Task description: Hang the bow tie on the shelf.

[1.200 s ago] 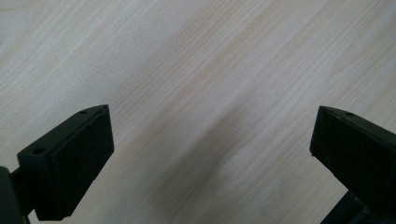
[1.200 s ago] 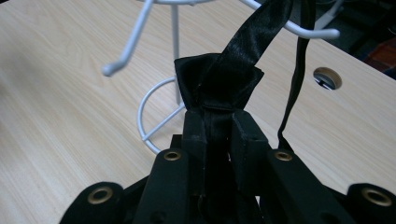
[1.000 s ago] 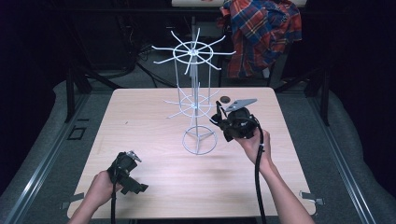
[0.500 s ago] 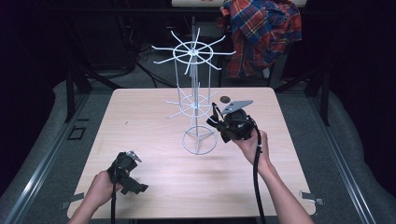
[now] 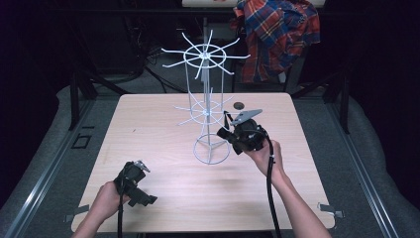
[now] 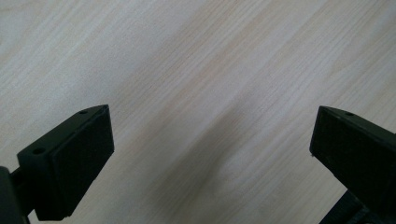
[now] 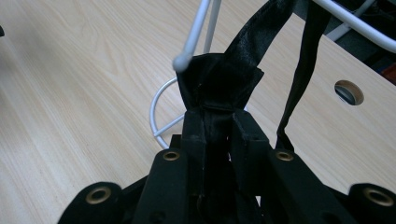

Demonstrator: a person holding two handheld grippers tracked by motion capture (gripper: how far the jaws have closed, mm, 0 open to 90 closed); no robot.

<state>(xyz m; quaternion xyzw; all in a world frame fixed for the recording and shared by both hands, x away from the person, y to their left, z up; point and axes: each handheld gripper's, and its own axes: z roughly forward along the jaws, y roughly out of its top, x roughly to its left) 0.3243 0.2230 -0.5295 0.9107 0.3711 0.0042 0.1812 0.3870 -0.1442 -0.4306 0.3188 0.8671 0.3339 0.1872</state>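
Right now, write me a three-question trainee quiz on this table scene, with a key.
1. True or false: the left gripper holds something between its jaws.
2. The right gripper is shut on what? A) a black strap B) a plaid shirt C) a cable
3. Beside which part of the white wire rack does the right gripper sit: the top wheel of arms or the lower tier near the ring base?

Key: 1 false, open over bare table. 2 A, the black strap. 3 the lower tier near the ring base.
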